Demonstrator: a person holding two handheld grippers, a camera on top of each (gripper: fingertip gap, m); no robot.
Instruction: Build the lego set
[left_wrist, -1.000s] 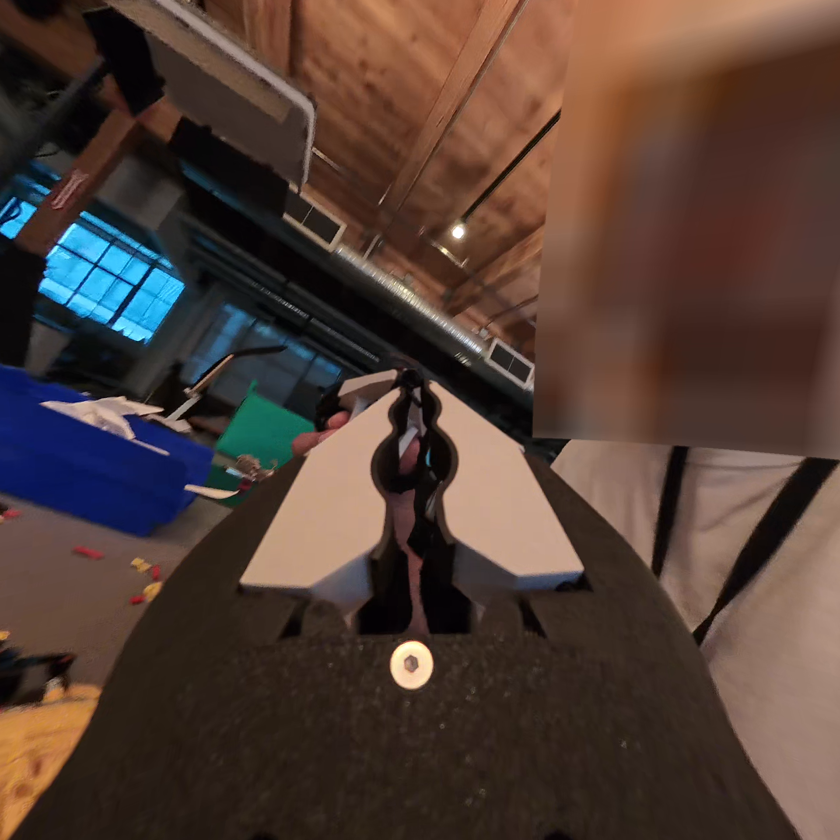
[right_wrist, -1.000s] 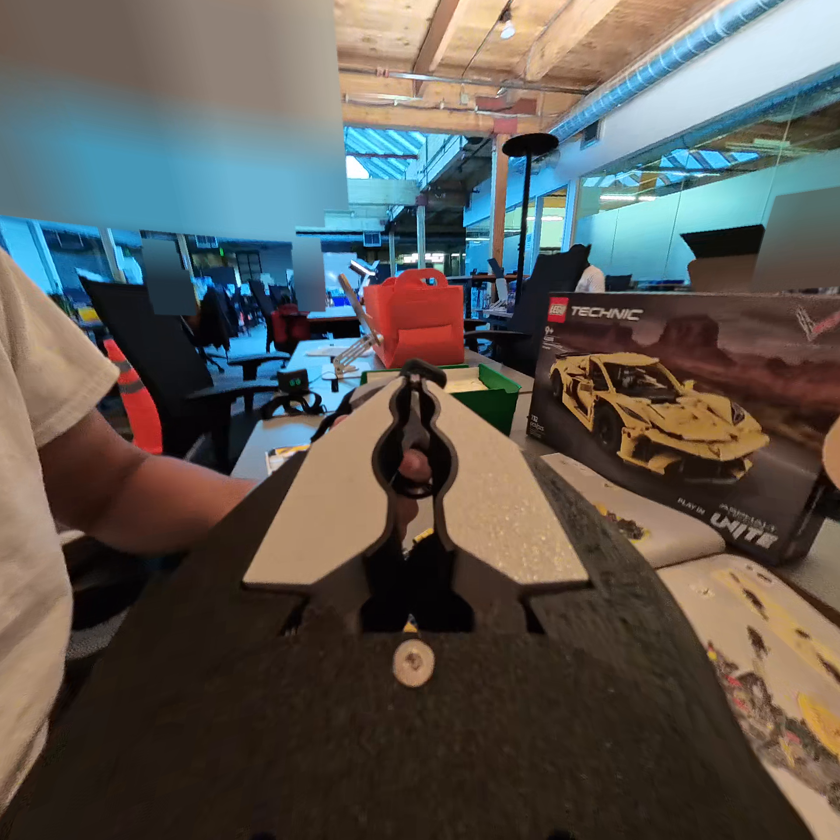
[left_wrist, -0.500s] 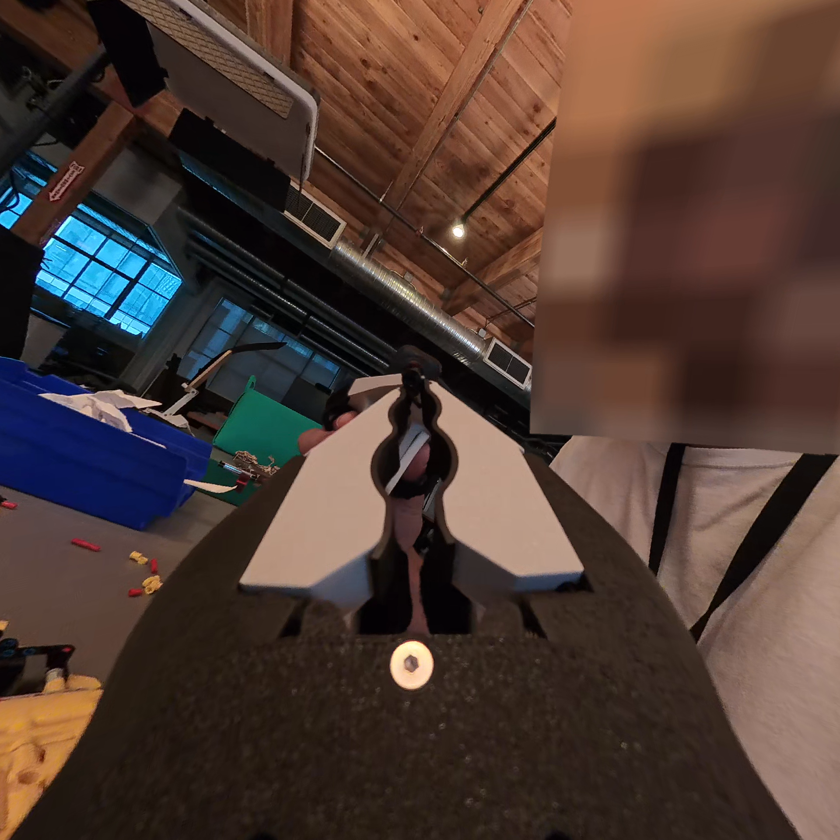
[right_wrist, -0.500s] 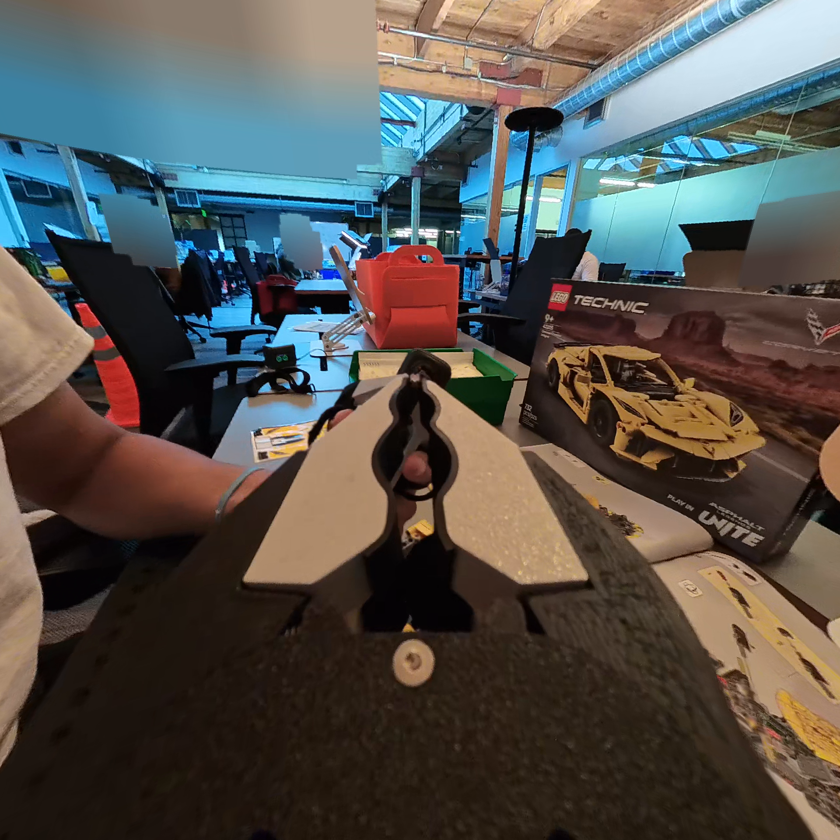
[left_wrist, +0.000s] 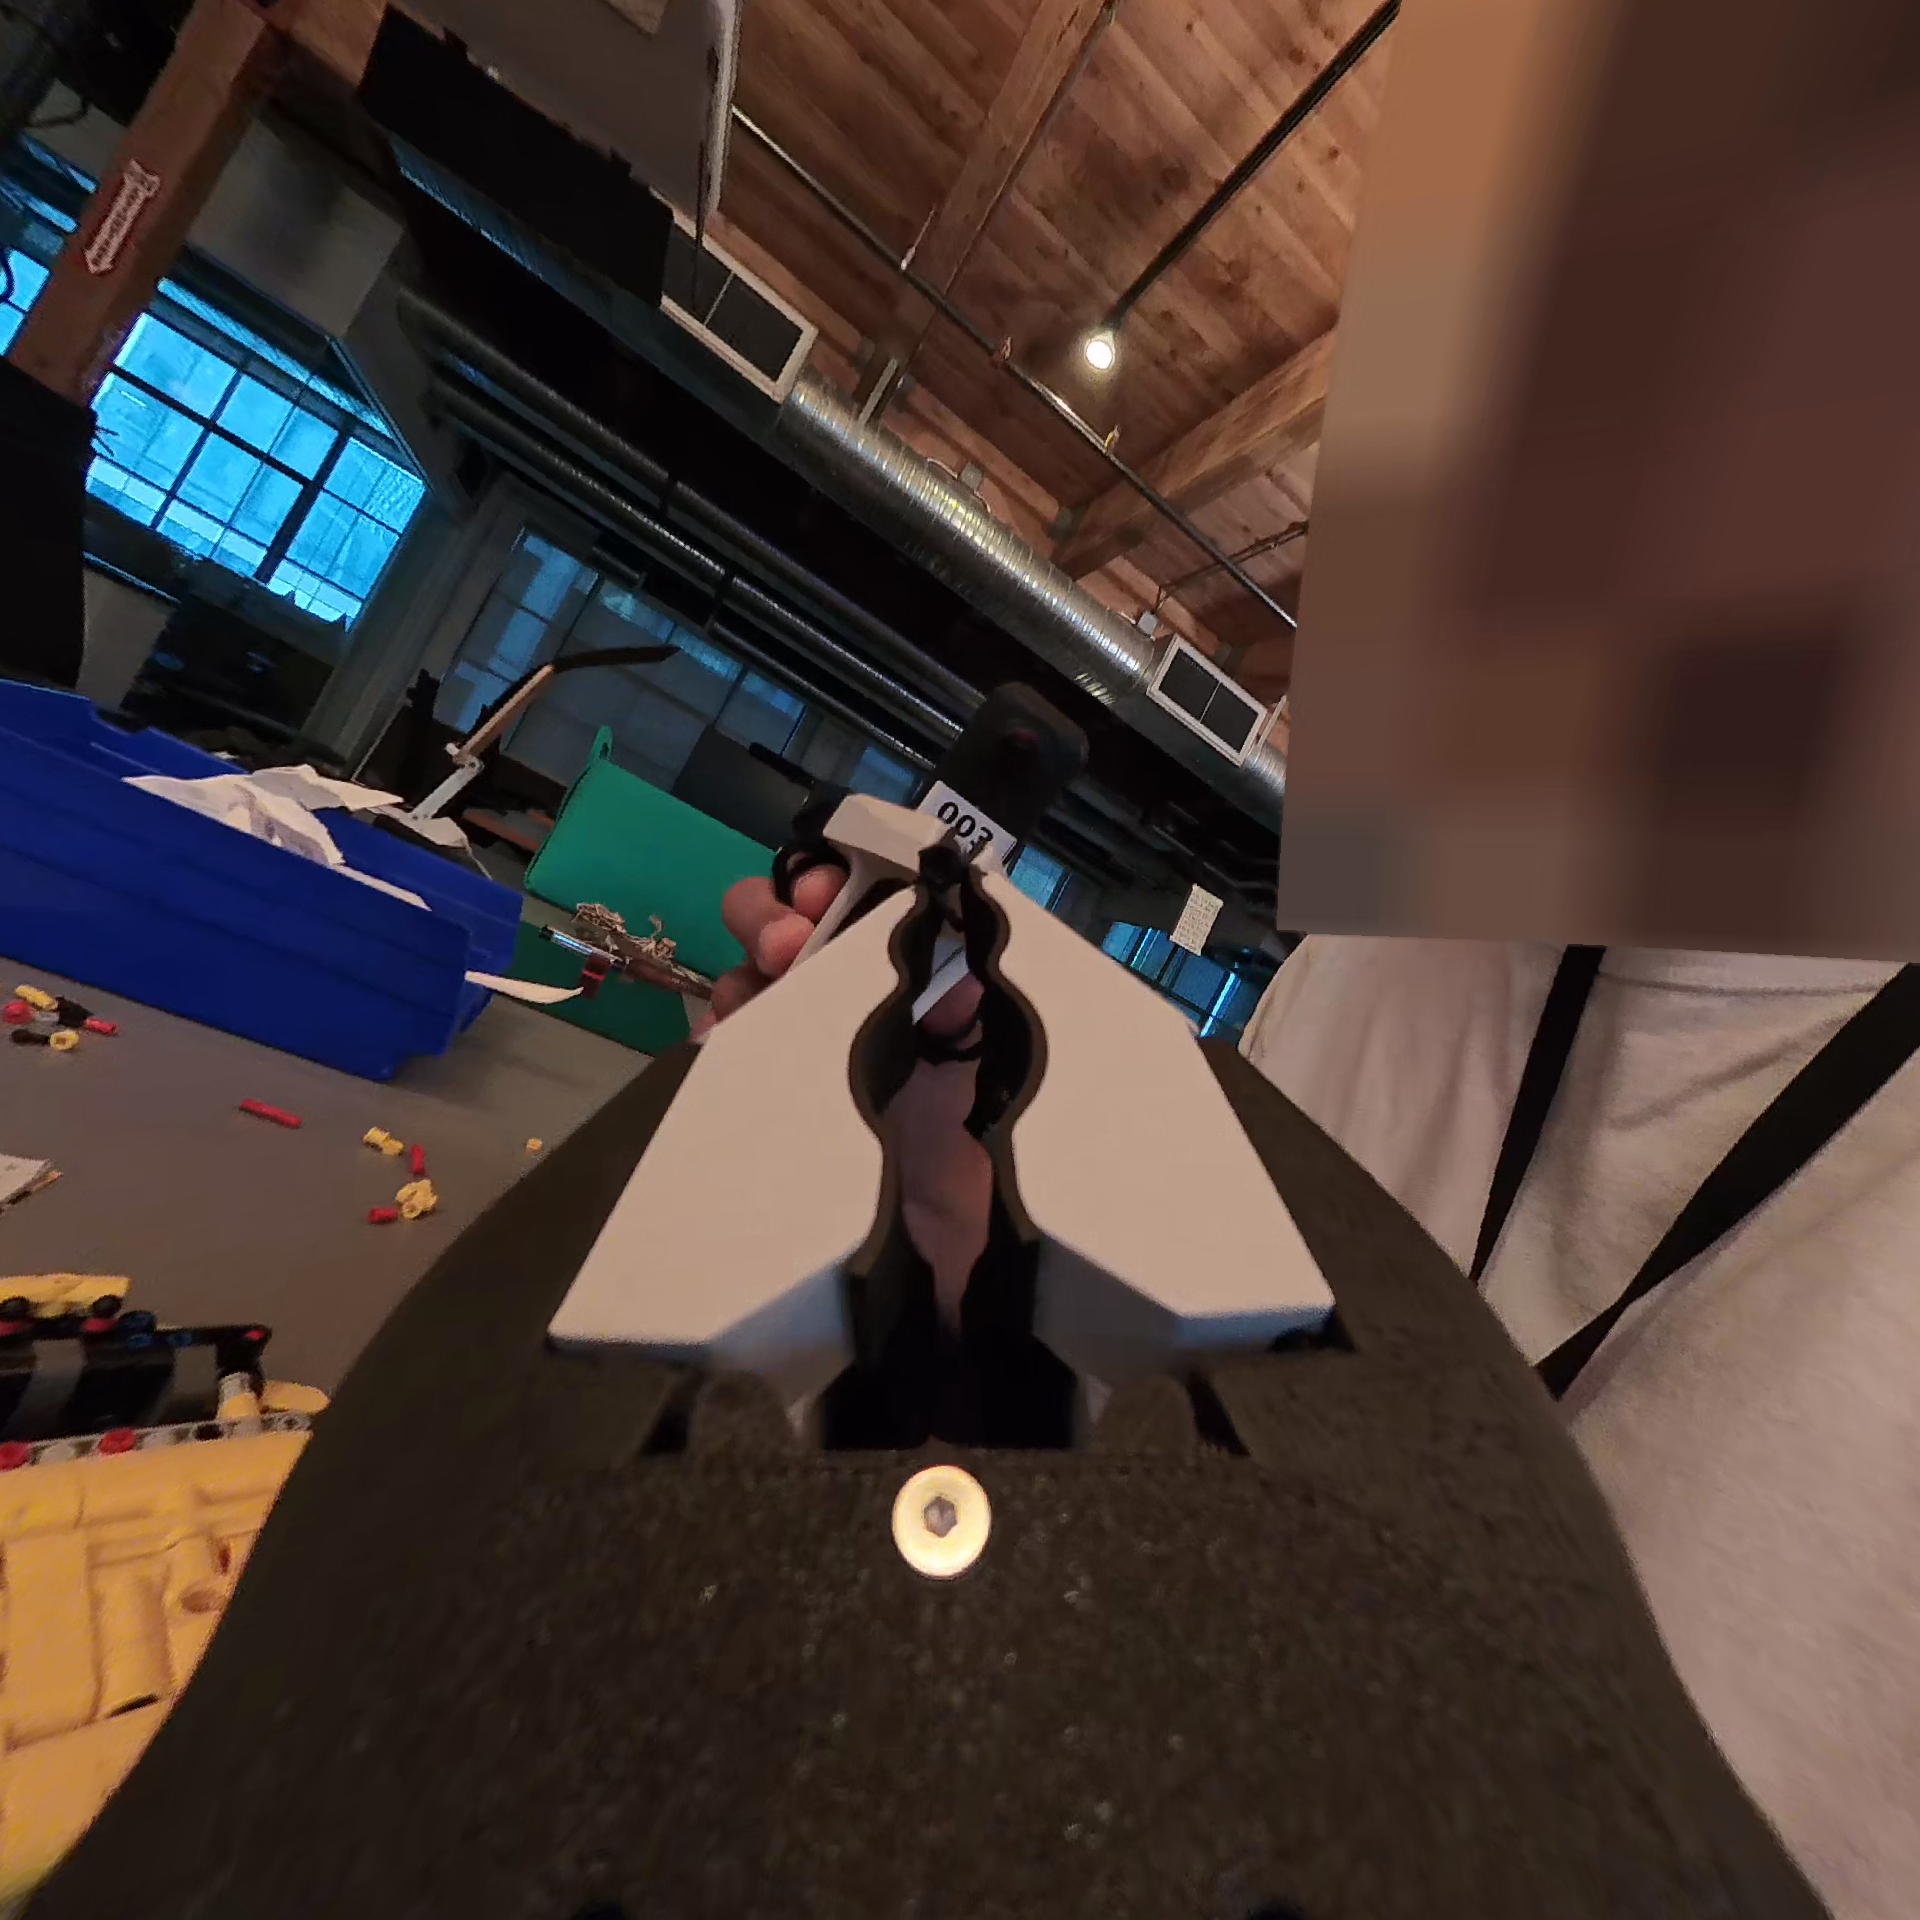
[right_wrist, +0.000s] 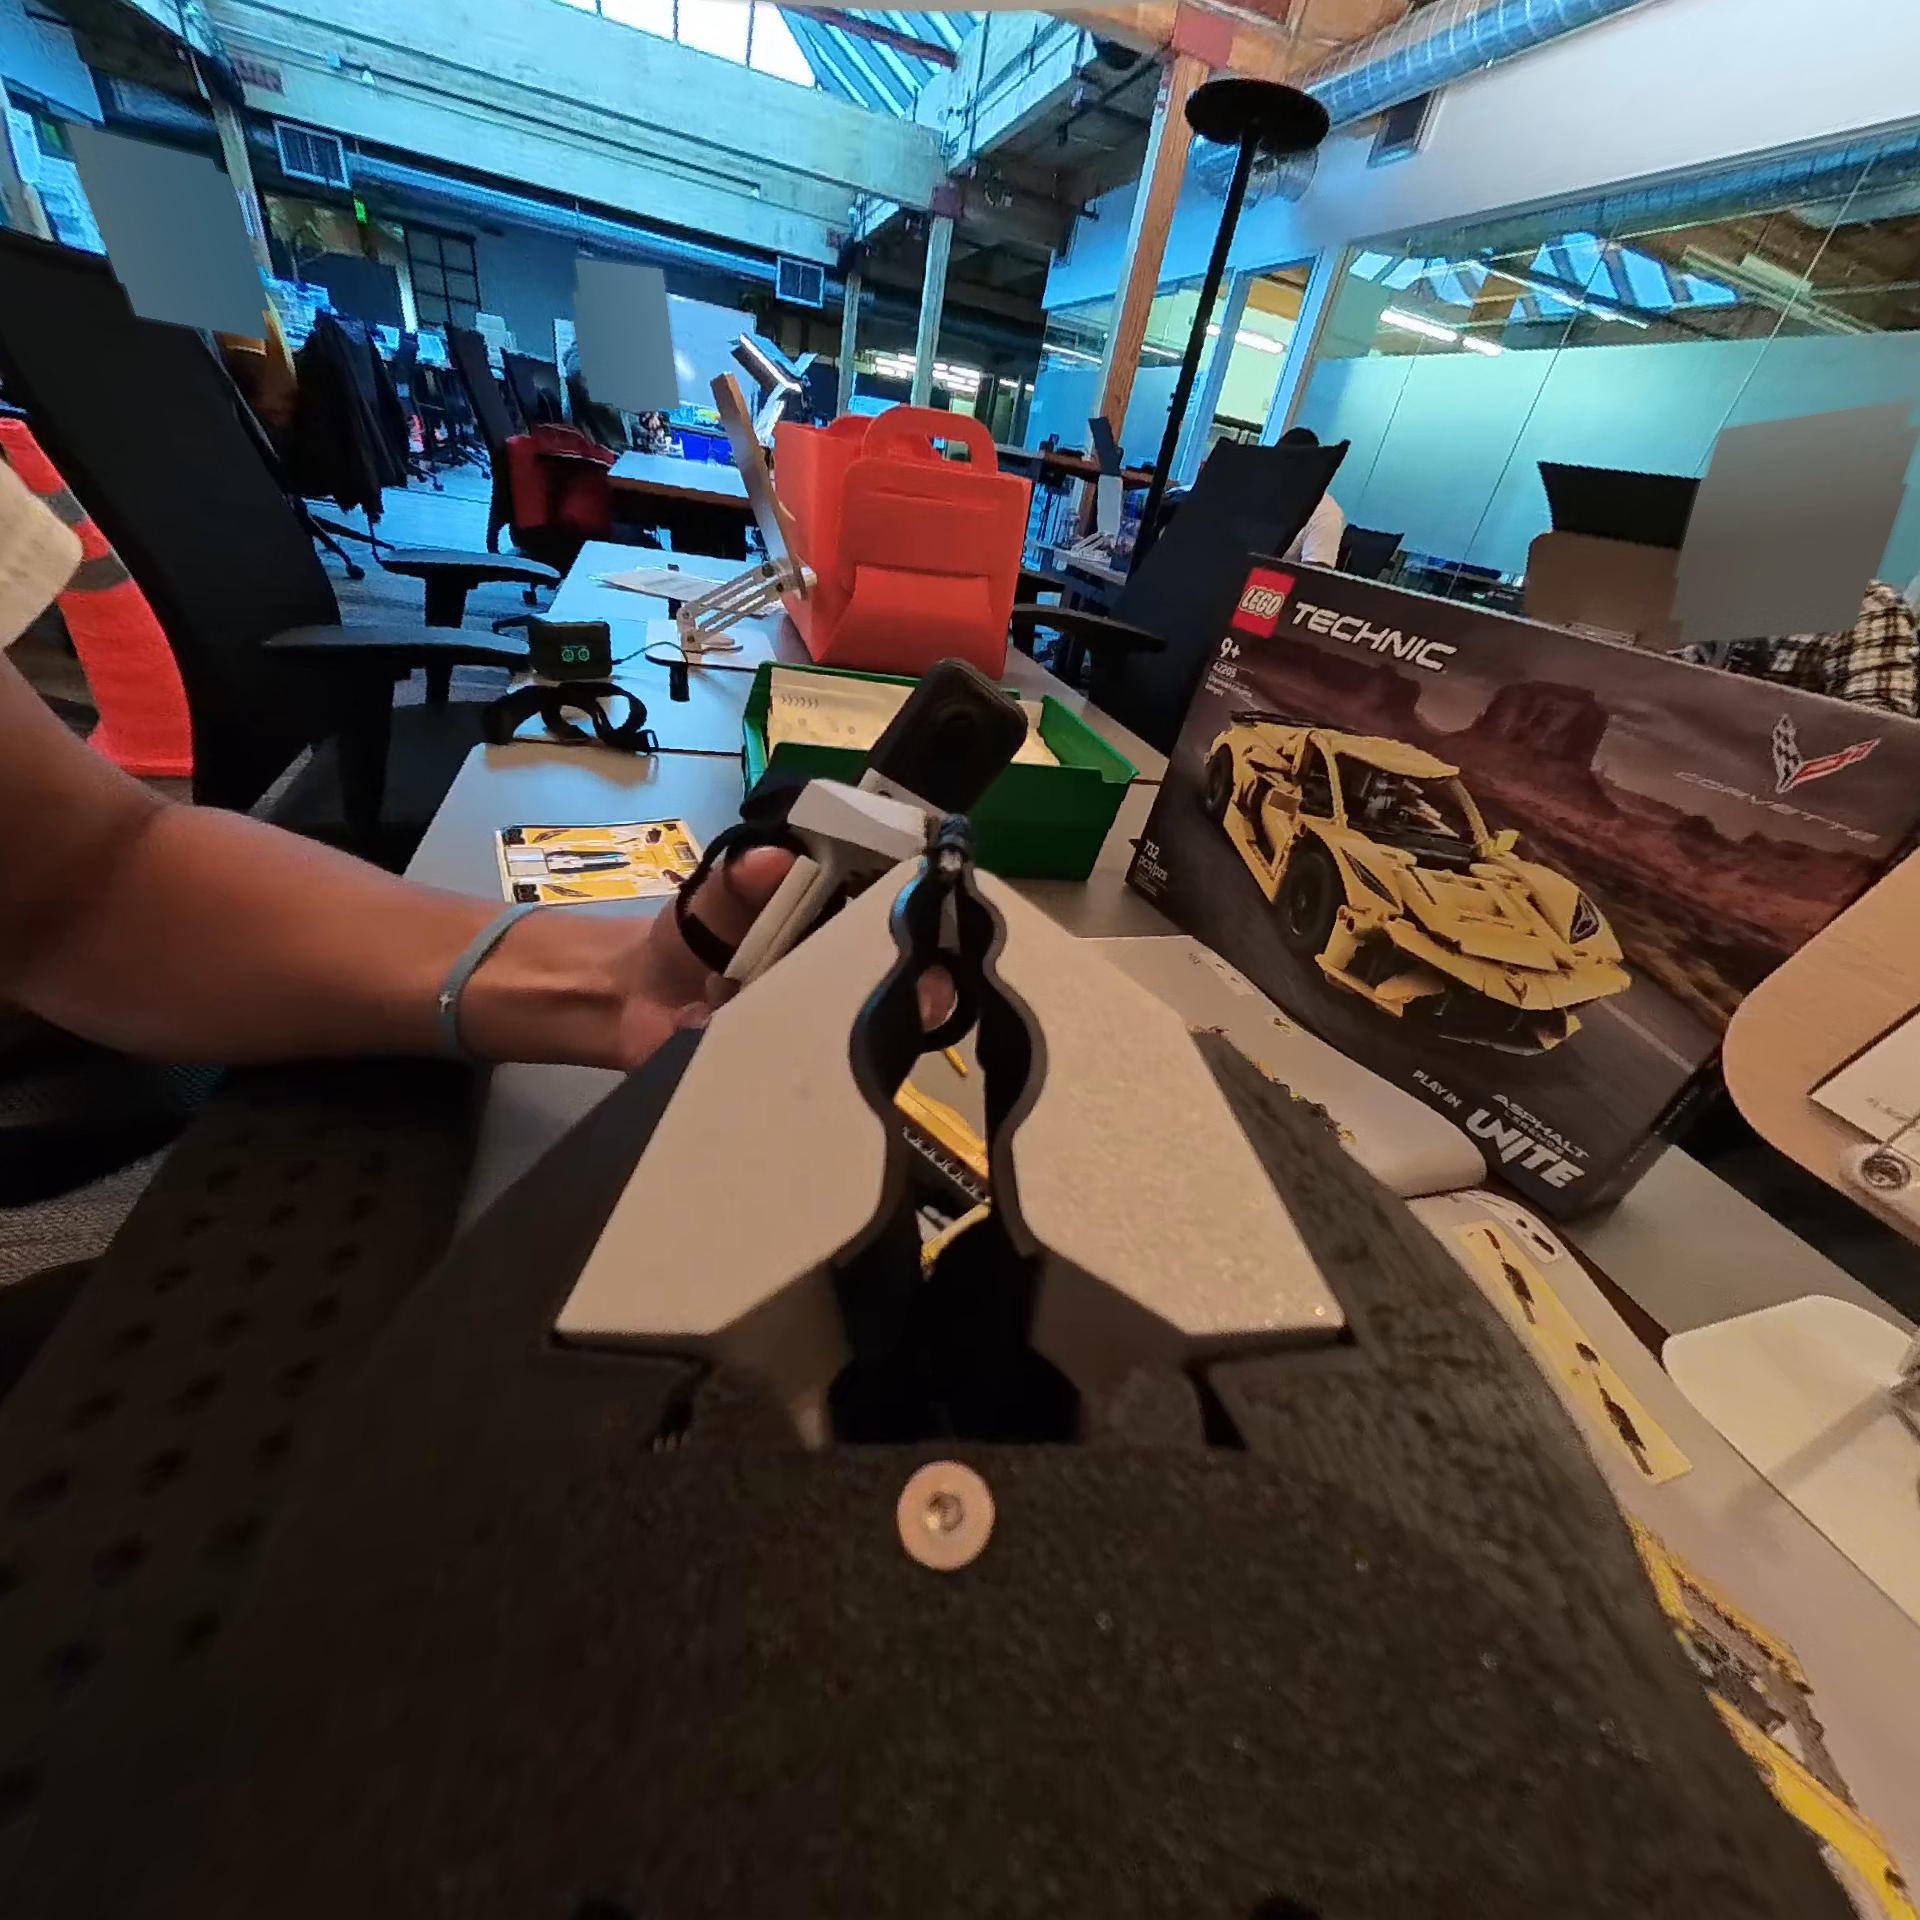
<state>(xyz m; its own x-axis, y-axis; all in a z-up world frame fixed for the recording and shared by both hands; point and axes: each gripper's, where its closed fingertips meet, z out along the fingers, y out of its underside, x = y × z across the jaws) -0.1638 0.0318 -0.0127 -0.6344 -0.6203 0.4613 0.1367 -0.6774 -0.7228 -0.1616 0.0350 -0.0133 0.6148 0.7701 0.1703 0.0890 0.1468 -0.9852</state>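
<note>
**Both claws closed tip to tip above the desk, small dark part between them**

The left claw (left_wrist: 940, 868) has its two grey fingers drawn together at the tips, with a small black piece (left_wrist: 943, 860) sitting at the very point; whether it is truly pinched cannot be told from this view. The right claw (right_wrist: 948, 844) is likewise closed at the tips, on a small dark piece (right_wrist: 951, 831) with a pale end. The two claws face each other, tips nearly meeting: the right one appears in the left view as a grey tool held in a hand (left_wrist: 769, 925), and the left one appears in the right view, held by a hand (right_wrist: 686, 956) with a band on the wrist.

Below the left claw, at the near left corner of the desk (left_wrist: 208, 1174), lies the part-built yellow and black model (left_wrist: 114, 1455). Loose red and yellow bits (left_wrist: 400, 1195) lie scattered further in, and a blue bin (left_wrist: 208, 935) stands toward the far edge.

In the right wrist view, a set box (right_wrist: 1507, 883) with a yellow car printed on it stands upright at the right side of the desk. A green tray (right_wrist: 1049, 821) sits behind the claws, an orange bag (right_wrist: 904, 561) beyond it, and a sticker sheet (right_wrist: 592, 860) lies flat to the left. An open instruction booklet (right_wrist: 1579, 1361) lies at the near right.
</note>
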